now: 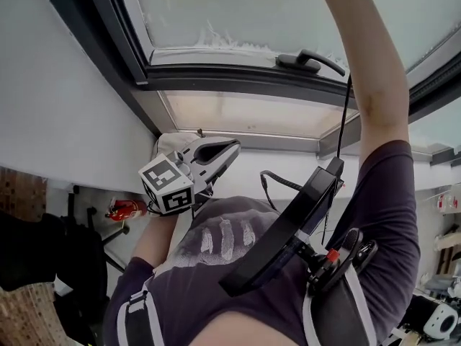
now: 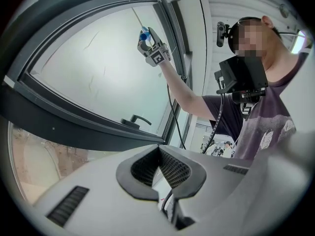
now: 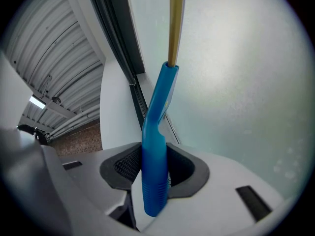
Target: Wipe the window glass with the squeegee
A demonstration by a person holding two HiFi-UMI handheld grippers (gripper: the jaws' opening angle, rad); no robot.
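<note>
The squeegee has a blue handle (image 3: 156, 151) and a brass-coloured blade bar (image 3: 175, 23) that runs up along the window glass (image 3: 246, 82). My right gripper (image 3: 155, 168) is shut on the blue handle. In the left gripper view that right gripper (image 2: 150, 43) is raised high against the glass (image 2: 98, 77), near the pane's right edge. In the head view the right arm reaches up out of the top of the picture. My left gripper (image 1: 229, 150) hangs low by the person's chest, below the window. Its jaws (image 2: 158, 154) are shut with nothing between them.
A dark window handle (image 1: 310, 60) sits on the lower frame (image 1: 238, 78) beneath the glass (image 1: 238, 9). A black device (image 1: 288, 229) and a cable hang on the person's chest. A red object (image 1: 124, 209) lies on the floor at the left, beside a white wall.
</note>
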